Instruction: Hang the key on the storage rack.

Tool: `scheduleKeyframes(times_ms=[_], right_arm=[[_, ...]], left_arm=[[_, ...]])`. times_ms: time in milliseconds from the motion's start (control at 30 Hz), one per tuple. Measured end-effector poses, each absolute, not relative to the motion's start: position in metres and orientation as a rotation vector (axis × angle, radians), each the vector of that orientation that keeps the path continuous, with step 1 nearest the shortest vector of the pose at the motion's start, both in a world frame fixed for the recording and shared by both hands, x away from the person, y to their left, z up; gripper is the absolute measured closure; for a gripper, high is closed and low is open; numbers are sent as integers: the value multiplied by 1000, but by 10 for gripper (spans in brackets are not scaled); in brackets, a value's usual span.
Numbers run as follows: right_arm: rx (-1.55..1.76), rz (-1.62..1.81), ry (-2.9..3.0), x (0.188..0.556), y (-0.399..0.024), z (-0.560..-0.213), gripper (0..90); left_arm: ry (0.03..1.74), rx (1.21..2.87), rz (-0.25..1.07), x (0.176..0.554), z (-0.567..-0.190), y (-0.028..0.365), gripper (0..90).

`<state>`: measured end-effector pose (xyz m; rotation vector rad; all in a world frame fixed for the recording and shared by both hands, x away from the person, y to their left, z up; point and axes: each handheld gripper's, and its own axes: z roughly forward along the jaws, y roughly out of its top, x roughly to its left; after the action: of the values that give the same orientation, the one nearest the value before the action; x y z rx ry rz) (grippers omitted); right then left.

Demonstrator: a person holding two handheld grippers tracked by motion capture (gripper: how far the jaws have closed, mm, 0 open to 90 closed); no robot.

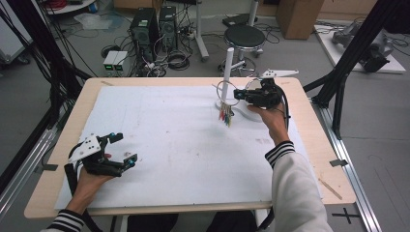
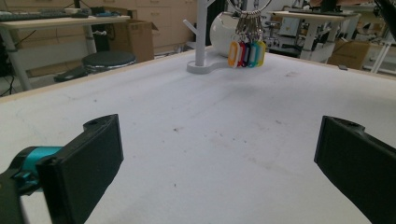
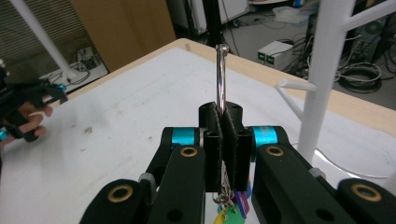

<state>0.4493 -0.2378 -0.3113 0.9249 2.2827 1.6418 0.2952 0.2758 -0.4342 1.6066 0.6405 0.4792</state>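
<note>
Right gripper (image 3: 225, 140), low in frame, clamps the ring (image 3: 222, 74); lift it level onto the stand's peg (image 3: 292, 85). Left gripper (image 2: 219, 154) gapes empty.

Left gripper (image 1: 122, 150): black jaws, teal joints, grey three-cornered plate. Right gripper (image 3: 223, 140): black, brass-ringed screws, teal joints, black cable. Sleeves (image 1: 295, 188): white, black-and-white striped cuffs.
</note>
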Motion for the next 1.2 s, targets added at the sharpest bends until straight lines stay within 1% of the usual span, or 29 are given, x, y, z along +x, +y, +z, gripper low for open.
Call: scheduleKeyframes(times_ms=[300, 633, 1200], right_arm=[[984, 1601, 2235, 458, -237, -318, 879], [1057, 1571, 2198, 468, -236, -327, 878], [1197, 1529, 2152, 483, -233, -344, 878]], left_arm=[[653, 1564, 523, 288, -448, 280, 17], [652, 1528, 555, 285, -450, 282, 17], [676, 1524, 557, 285, -451, 281, 17]])
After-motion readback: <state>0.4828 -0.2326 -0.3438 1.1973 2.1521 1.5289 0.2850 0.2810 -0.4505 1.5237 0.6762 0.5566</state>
